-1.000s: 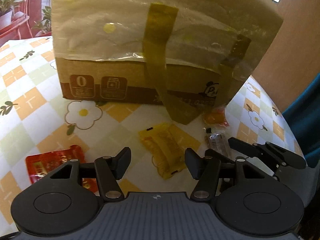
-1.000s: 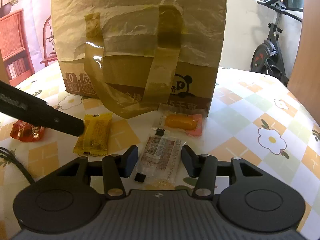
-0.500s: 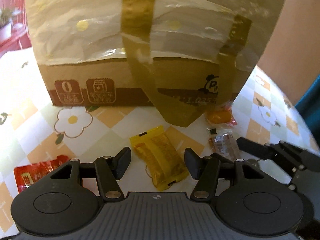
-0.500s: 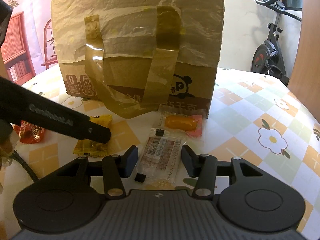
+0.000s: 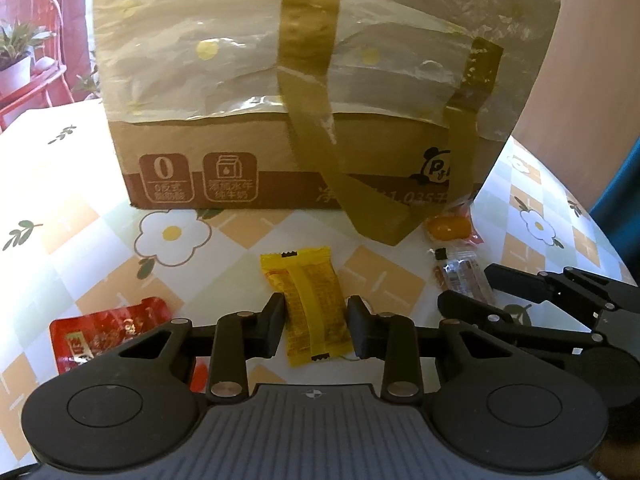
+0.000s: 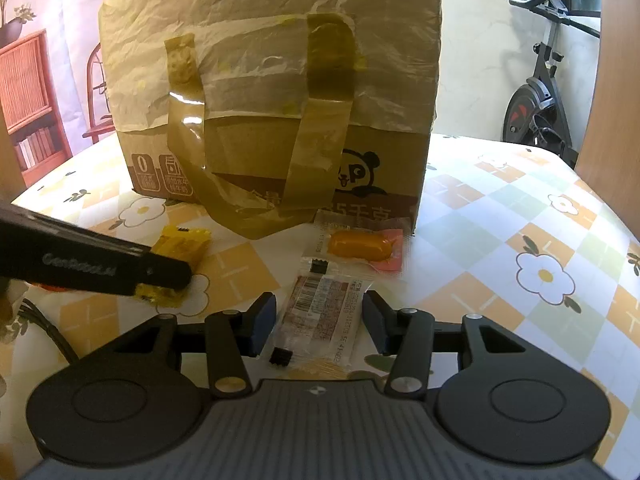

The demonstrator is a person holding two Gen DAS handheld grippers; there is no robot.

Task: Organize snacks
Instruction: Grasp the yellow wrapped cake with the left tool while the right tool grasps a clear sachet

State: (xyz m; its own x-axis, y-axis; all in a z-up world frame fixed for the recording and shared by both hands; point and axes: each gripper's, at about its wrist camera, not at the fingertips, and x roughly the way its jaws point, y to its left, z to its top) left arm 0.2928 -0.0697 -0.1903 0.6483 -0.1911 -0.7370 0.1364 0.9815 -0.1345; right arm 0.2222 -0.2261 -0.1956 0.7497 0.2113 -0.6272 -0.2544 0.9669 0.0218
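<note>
A yellow snack packet (image 5: 310, 304) lies on the flowered tablecloth between the fingers of my open left gripper (image 5: 316, 328); the pads stand just beside it. It also shows in the right wrist view (image 6: 178, 258), partly behind the left gripper's finger (image 6: 120, 274). A clear packet with a barcode label (image 6: 320, 312) lies between the fingers of my open right gripper (image 6: 320, 322). An orange sweet in a clear wrapper (image 6: 360, 246) lies just beyond it. A red packet (image 5: 108, 334) lies at the left.
A big cardboard box (image 5: 320, 92) wrapped in plastic film and brown tape stands close behind the snacks. The right gripper (image 5: 560, 308) shows at the right of the left wrist view. An exercise bike (image 6: 540, 92) stands beyond the table's far edge.
My left gripper has moved forward and to the right, so the yellow packet now lies between its fingers. The right gripper has edged forward around the barcode packet.
</note>
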